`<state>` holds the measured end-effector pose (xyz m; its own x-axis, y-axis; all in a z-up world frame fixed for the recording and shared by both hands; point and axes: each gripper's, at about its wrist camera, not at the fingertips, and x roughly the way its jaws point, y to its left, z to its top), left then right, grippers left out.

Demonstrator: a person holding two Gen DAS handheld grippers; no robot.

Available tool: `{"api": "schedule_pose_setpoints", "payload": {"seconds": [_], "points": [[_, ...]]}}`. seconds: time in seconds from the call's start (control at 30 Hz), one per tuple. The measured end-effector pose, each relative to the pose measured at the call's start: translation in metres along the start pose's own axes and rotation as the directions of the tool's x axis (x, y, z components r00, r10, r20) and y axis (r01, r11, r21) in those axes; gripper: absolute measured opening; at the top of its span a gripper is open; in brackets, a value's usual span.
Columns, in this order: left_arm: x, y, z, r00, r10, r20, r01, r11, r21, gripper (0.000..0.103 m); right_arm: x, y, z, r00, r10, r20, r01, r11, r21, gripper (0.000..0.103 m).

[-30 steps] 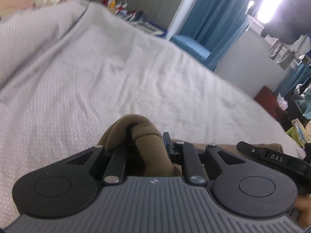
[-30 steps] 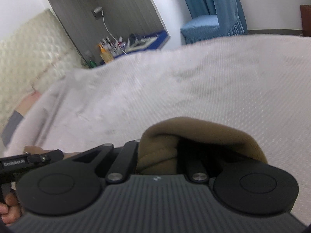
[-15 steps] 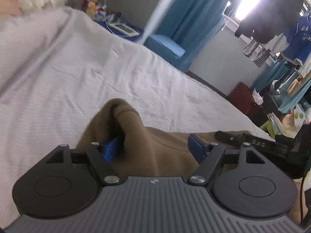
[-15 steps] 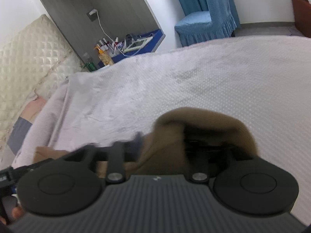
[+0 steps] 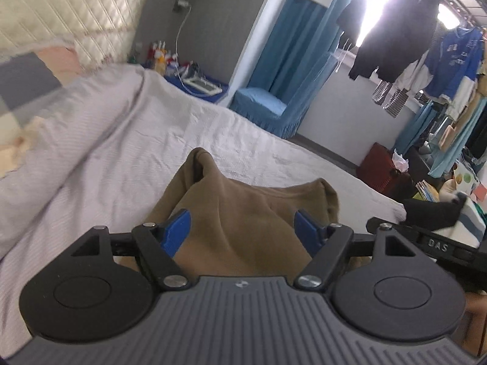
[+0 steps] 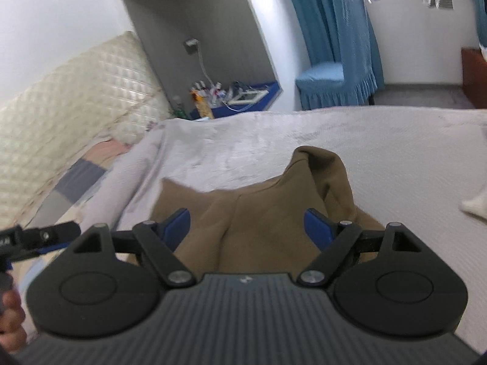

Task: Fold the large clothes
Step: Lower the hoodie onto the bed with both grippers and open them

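While both tools tilt down toward the bed (image 5: 91,140), the left tool (image 5: 242,228) has its blue pads (image 5: 178,228) spread wide, nothing pinched; the right tool (image 6: 248,228) has just been opening, its pads (image 6: 318,226) likewise apart and off the cloth; a brown garment (image 5: 243,213) lies on the pale bedspread just beyond and under both tools, rumpled, one peak of fabric standing up at its far left, another at its far right (image 6: 319,164).

Both claws off brown garment (image 5: 243,213)
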<state>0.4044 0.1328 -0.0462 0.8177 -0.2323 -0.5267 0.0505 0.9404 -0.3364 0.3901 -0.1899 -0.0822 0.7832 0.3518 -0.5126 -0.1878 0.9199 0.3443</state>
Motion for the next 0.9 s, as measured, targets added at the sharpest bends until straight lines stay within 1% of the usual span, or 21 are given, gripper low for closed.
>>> {"api": "schedule_pose_setpoints", "payload": {"seconds": [0.13,0.23,0.33,0.43,0.53,0.67,0.73,0.83,0.9], "points": [[-0.076,-0.015,-0.033,0.999,0.009,0.036,-0.010,1.000,0.024,0.079,-0.061,0.022,-0.028,0.999,0.021,0.028,-0.019,0.998,-0.067,0.084],[-0.125,-0.029,-0.058,0.998,0.013,0.059,-0.016,0.999,0.049,0.079,-0.100,0.036,-0.044,0.998,0.042,0.045,-0.037,0.994,-0.107,0.084],[-0.161,-0.042,-0.082,0.997,0.013,0.075,-0.019,0.997,0.077,0.079,-0.133,0.045,-0.059,0.996,0.061,0.062,-0.053,0.992,-0.117,0.084],[-0.187,-0.054,-0.109,0.996,0.012,0.088,-0.020,0.995,0.100,0.079,-0.155,0.049,-0.075,0.995,0.076,0.061,-0.069,0.991,-0.118,0.084],[-0.199,-0.059,-0.136,0.997,-0.012,0.072,0.006,0.997,0.079,0.079,-0.170,0.052,-0.095,0.995,0.072,0.063,-0.063,0.988,-0.142,0.084],[-0.205,-0.071,-0.175,0.998,-0.020,0.059,0.014,0.995,0.102,0.078,-0.184,0.052,-0.129,0.996,0.075,0.040,-0.070,0.989,-0.130,0.084],[-0.199,-0.074,-0.190,0.998,-0.027,0.048,0.022,0.994,0.106,0.078,-0.186,0.051,-0.140,0.997,0.070,0.019,-0.067,0.989,-0.133,0.084],[-0.183,-0.073,-0.207,0.999,-0.039,0.011,0.038,0.996,0.087,0.076,-0.189,0.052,-0.151,0.997,0.075,0.001,-0.074,0.988,-0.136,0.084],[-0.171,-0.070,-0.213,0.999,-0.036,-0.015,0.037,0.996,0.085,0.070,-0.185,0.049,-0.155,0.997,0.073,-0.007,-0.074,0.990,-0.120,0.084]]}}
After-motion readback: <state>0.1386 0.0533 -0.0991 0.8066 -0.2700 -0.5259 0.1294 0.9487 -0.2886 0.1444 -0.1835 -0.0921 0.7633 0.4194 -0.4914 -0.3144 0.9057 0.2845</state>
